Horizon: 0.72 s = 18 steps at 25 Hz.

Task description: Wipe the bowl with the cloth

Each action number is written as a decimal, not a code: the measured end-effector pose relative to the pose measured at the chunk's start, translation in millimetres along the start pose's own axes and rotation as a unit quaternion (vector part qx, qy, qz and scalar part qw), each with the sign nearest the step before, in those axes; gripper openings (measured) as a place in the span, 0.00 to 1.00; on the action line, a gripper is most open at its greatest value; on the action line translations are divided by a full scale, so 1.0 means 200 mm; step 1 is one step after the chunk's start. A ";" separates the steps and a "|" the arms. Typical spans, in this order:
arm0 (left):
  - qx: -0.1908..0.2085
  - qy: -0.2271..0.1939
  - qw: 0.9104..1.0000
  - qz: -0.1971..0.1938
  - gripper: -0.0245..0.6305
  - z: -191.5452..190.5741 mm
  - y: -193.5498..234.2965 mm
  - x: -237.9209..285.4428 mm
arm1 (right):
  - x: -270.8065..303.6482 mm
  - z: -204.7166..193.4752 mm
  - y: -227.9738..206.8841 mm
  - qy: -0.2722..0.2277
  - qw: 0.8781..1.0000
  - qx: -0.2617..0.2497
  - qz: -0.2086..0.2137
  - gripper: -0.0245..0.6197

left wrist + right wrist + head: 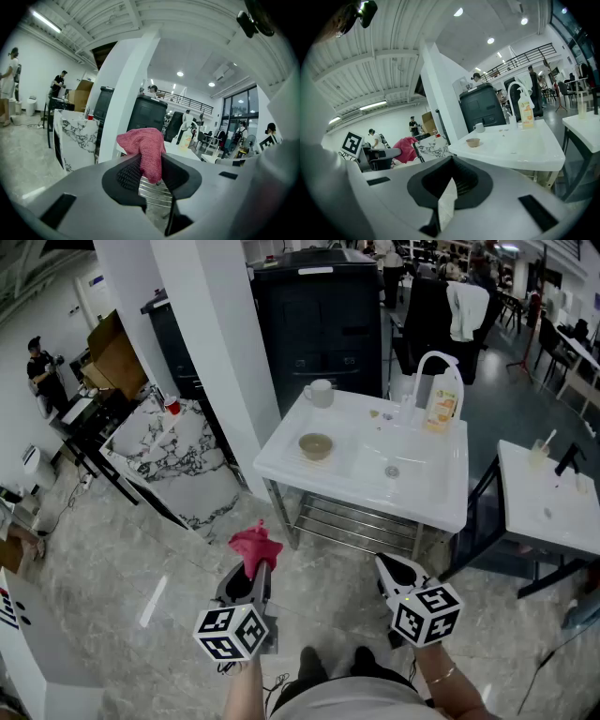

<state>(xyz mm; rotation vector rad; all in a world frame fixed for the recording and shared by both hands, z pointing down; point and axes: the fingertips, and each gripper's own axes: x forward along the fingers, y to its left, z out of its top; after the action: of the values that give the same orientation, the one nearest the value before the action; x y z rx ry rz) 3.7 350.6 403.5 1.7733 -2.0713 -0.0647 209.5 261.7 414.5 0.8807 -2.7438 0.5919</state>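
Approach seemed the step: left gripper (256, 570) pinched the cloth (254, 545) (right gripper (390, 568) closed, empty), which needed carrying forward to the bowl (315, 445) ahead.

White sink table (291, 463): tan bowl (315, 445) left, white mug (320, 392) behind, orange bottle (442, 407) by faucet (421, 376).

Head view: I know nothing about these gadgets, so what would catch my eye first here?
The red cloth stands out first, pinched in the left gripper low in the head view. Beyond it stands a white sink table with a small tan bowl on its left part, apart from the cloth. The right gripper, beside the left one, is shut with nothing in it.
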 end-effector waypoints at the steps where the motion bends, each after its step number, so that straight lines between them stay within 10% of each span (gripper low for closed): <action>1: 0.005 0.002 1.000 -0.005 0.22 0.02 0.04 0.01 | 0.04 -0.01 0.03 -0.003 1.000 0.000 -0.006 0.04; 18: 0.021 0.013 0.997 -0.074 0.22 0.20 0.41 0.24 | 0.47 0.02 0.22 -0.040 0.995 0.083 -0.038 0.09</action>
<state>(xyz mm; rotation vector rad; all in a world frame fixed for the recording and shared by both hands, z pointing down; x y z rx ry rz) -91.4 311.3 405.5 1.9405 -1.9346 -0.0403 108.5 245.0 426.2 1.0621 -2.7480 0.7944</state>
